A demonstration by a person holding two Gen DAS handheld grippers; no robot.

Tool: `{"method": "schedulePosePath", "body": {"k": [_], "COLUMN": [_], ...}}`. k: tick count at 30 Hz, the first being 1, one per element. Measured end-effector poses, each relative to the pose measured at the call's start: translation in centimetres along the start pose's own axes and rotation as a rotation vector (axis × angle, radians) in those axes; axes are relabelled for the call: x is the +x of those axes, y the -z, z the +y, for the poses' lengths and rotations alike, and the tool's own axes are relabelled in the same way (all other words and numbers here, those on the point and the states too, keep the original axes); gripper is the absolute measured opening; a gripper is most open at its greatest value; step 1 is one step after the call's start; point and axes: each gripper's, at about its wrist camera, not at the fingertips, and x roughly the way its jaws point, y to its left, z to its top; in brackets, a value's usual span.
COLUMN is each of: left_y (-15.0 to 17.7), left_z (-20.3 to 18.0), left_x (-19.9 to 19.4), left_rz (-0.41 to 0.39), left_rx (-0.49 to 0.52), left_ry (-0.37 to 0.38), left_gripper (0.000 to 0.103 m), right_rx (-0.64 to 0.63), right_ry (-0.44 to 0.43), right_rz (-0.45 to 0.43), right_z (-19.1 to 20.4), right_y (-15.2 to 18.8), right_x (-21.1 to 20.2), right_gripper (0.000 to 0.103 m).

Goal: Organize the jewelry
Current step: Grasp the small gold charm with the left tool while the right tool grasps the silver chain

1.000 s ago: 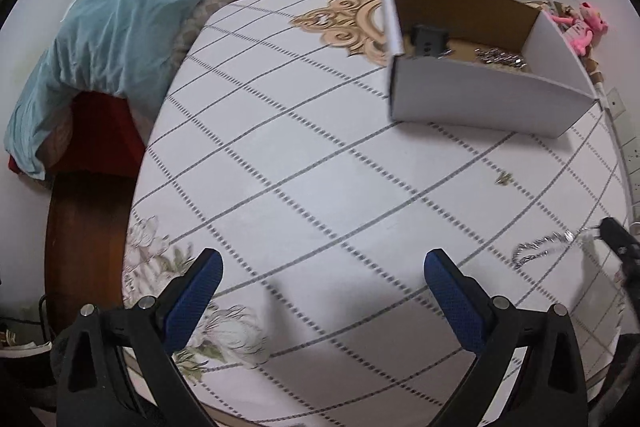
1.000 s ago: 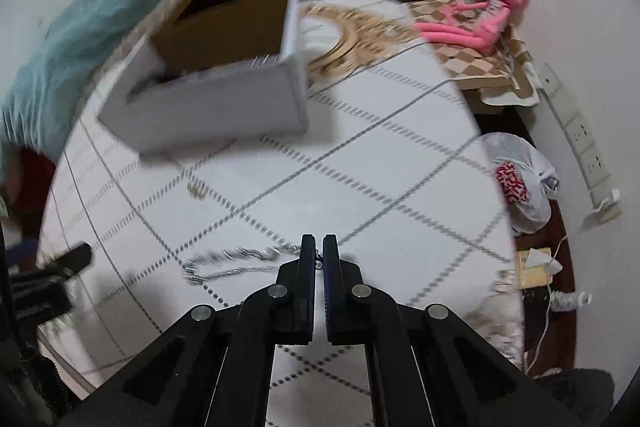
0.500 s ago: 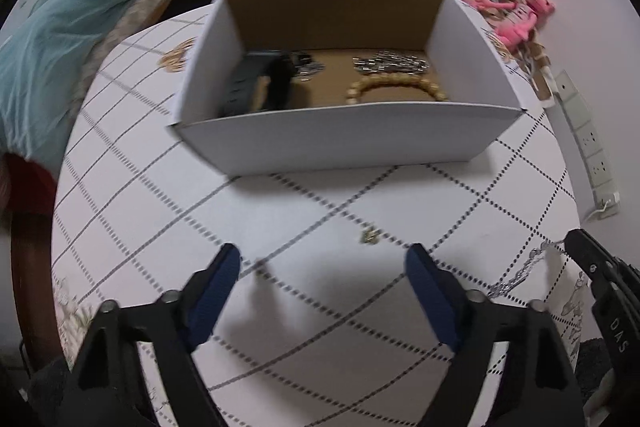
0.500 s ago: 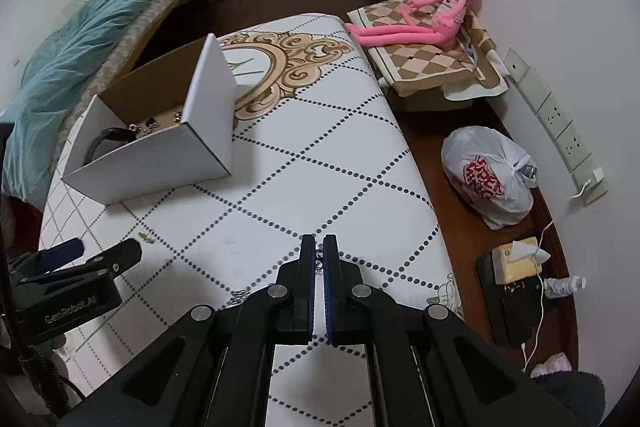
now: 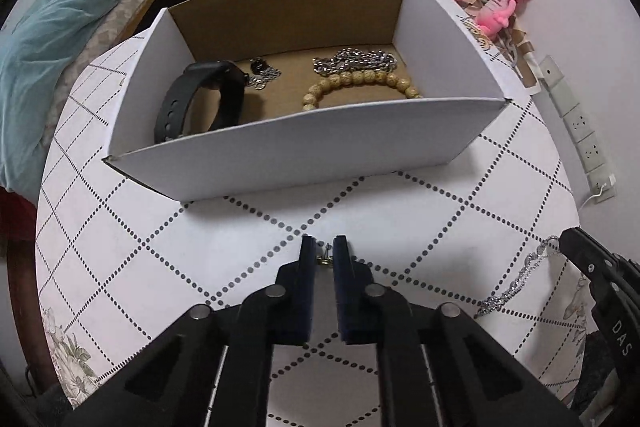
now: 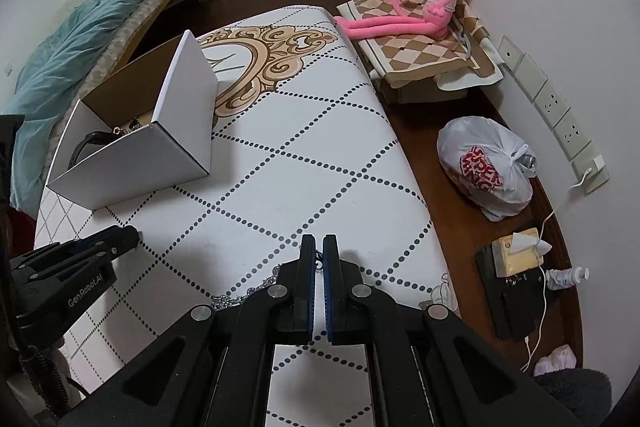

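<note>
**Desk:** Two grippers, two pieces of jewelry — what does each hold?

**Photographer:** The left gripper (image 5: 323, 254) is pinched nearly closed on a small gold earring (image 5: 325, 259), just above the table (image 5: 420, 211) and in front of the white box (image 5: 304, 151). The right gripper (image 6: 319, 254) is clamped on the silver chain (image 5: 520, 277), which trails down onto the tabletop at the right.

**Desk:** And inside the box?

**Photographer:** A black watch (image 5: 200, 99), a beaded bracelet (image 5: 360, 83) and a heap of silver chain (image 5: 356, 59).

**Desk:** How should the step go?

**Photographer:** In my judgement, lift the earring straight up and clear the near wall before letting go; it is tiny and could slip from the pads. The chain should rise fully before it travels, or the tail will snag the rim.

**Desk:** Changed since half a second ago?

**Photographer:** The left jaws, then spread wide with the earring lying beyond them, have closed on it.
</note>
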Motion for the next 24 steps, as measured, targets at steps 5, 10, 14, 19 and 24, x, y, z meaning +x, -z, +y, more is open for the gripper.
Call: {"method": "schedulePosePath", "body": {"k": [5, 10, 14, 19, 24], "left_y": [0.7, 2.1, 3.1, 2.3, -1.0], "left_z": [0.6, 2.4, 4.0, 5.4, 6.2], "left_x": [-1.4, -4.2, -6.9, -10.3, -12.7], "left_rz": [-0.017, -0.037, -0.054, -0.097, -0.131], "left_rx": [-0.015, -0.055, -0.086, -0.109, -0.119], "left_ry": [0.027, 0.059, 0.084, 0.112, 0.166], "left_gripper": [0.006, 0.006, 0.006, 0.006, 0.006], "right_rx": [0.002, -0.025, -0.051, -0.086, -0.145], "right_ry": [-0.031, -0.098, -0.155, -0.227, -0.277], "right_rz": [-0.017, -0.055, -0.090, -0.134, -0.176], "right_z": [0.2, 1.4, 2.5, 4.2, 6.6], "right_y": [-0.3, -1.1, -2.0, -3.8, -6.9], "right_x": [-1.3, -4.4, -7.4, -11.2, -13.8], "right_gripper": [0.004, 0.004, 0.004, 0.004, 0.004]}}
